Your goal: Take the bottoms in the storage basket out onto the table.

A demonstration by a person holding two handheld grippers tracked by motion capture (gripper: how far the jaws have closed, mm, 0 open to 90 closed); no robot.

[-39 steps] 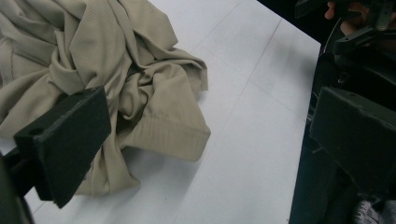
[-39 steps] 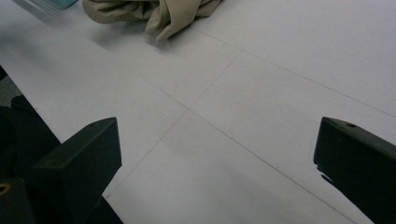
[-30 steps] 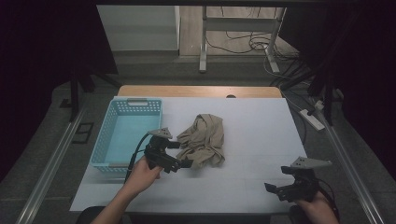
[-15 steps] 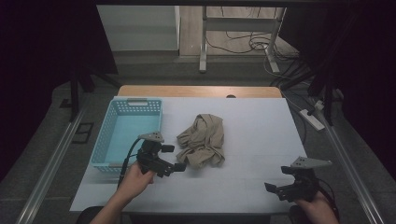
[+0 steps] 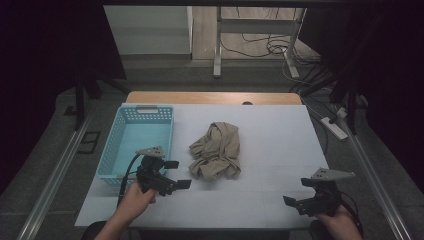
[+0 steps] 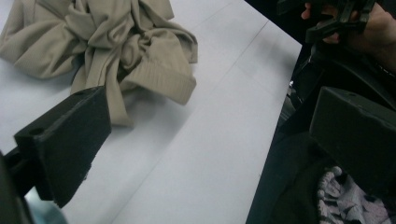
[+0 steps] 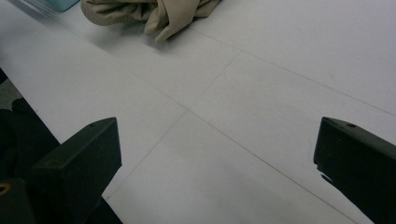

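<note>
Left tongs (image 5: 177, 174) back from unlabelled cloth (image 5: 216, 150)

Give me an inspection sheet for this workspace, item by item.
Surface: white table, bare apart from the items below; a wooden strip along its far edge.
Job's things: crumpled beige garment at the middle; blue basket to its left, empty.
Clutter: nothing seen.
Grippers: left gripper open, just short of the garment's near left edge, holding nothing; right gripper open, at the near right corner, holding nothing.
Cables: black cable loops from the left gripper; floor cables beyond the table.
Surroundings: power strip on the floor at right; dark room.
</note>
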